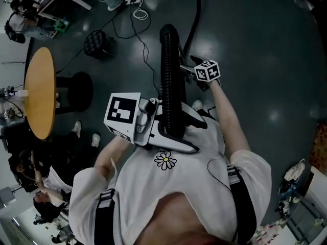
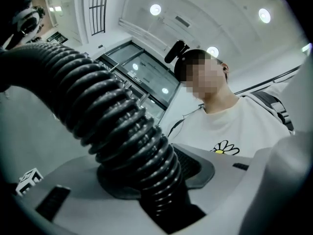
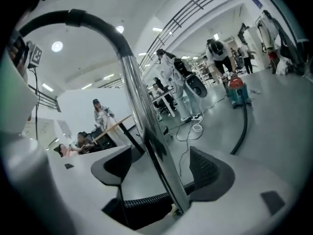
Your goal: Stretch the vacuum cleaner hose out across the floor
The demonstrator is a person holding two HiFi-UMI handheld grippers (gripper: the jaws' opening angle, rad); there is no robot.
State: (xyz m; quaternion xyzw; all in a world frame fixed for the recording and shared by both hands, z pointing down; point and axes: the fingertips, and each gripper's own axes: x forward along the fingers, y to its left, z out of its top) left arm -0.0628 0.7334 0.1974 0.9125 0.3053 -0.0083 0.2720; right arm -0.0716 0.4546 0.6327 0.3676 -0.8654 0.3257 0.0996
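The left gripper [image 2: 152, 176] clamped the hose [image 1: 169, 75] at chest height; the right gripper [image 3: 161, 169] stood wide around the tube [image 3: 145, 126]. Stretching across the floor [image 1: 255, 60] looked barely begun.

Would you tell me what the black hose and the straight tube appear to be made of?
The hose: probably flexible black plastic, semi-gloss; its ribs catch highlights and it bends. The tube: likely polished metal, with mirror reflections along it.

In the head view the left gripper [image 1: 176, 131] covers the near end of the hose [image 1: 170, 75]. In the right gripper view the metal tube [image 3: 146, 121] curves off into the dark left edge, its end unseen.
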